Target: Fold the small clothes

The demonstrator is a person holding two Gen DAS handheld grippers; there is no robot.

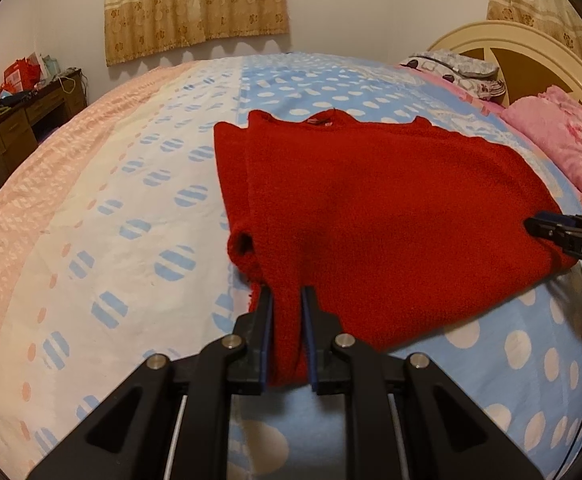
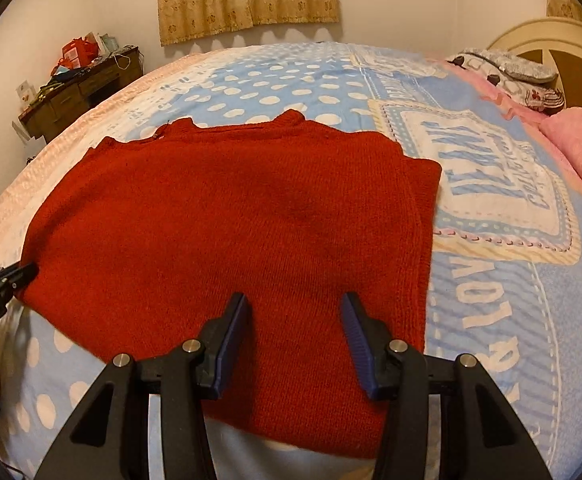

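A red knit sweater (image 1: 371,208) lies on the bed with its sleeves folded in; it also shows in the right wrist view (image 2: 231,220). My left gripper (image 1: 287,292) is shut on the sweater's near left hem corner. My right gripper (image 2: 295,304) is open, its jaws wide apart, with the near right hem lying between them. In the left wrist view the right gripper's tips (image 1: 539,228) touch the sweater's right edge. In the right wrist view the left gripper (image 2: 23,274) sits at the sweater's left corner.
The bed has a blue polka-dot blanket (image 2: 491,280) and a white dotted sheet (image 1: 111,220). Pink pillows (image 1: 563,152) and a cream headboard (image 1: 531,52) are at the right. A cluttered wooden desk (image 1: 23,116) stands far left under a curtain (image 1: 195,4).
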